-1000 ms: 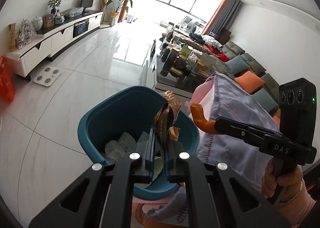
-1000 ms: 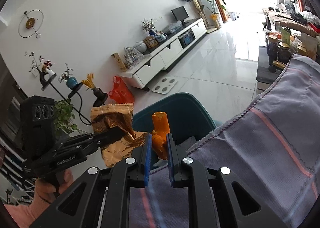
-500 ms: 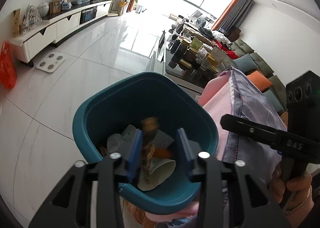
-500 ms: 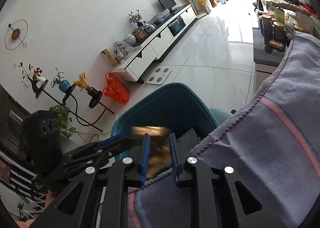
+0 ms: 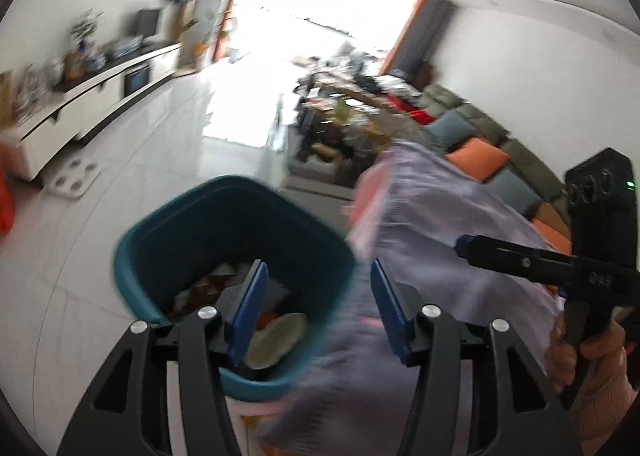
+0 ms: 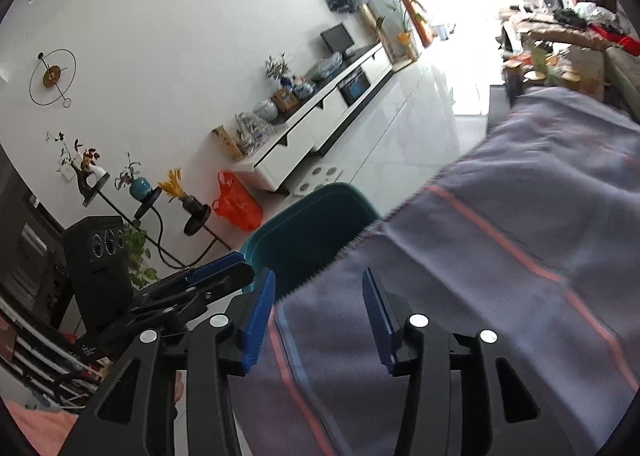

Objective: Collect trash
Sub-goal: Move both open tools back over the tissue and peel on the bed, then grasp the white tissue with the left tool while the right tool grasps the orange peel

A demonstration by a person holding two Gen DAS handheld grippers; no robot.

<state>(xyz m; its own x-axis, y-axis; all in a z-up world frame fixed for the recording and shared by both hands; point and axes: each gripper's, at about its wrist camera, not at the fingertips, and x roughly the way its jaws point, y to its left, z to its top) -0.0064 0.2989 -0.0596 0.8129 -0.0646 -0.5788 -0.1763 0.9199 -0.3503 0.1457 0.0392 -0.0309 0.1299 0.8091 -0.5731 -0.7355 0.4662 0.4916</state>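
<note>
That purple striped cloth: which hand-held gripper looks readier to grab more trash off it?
Probably the right hand-held gripper: it is open and hangs directly over the purple striped cloth. The left hand-held gripper, also open, straddles the teal bin rim.

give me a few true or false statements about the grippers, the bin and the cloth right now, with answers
1. The left gripper is clamped on a gold wrapper. False: its jaws stand wide apart with nothing between them.
2. The teal bin has trash inside. True: pale scraps and a brownish wrapper lie at the bottom.
3. The right gripper is open and empty. True.
4. The striped cloth is lying inside the bin. False: it is draped beside the bin, its edge overlapping the rim in the right wrist view.
5. The bin stands on a dark carpet. False: it stands on a pale tiled floor.
</note>
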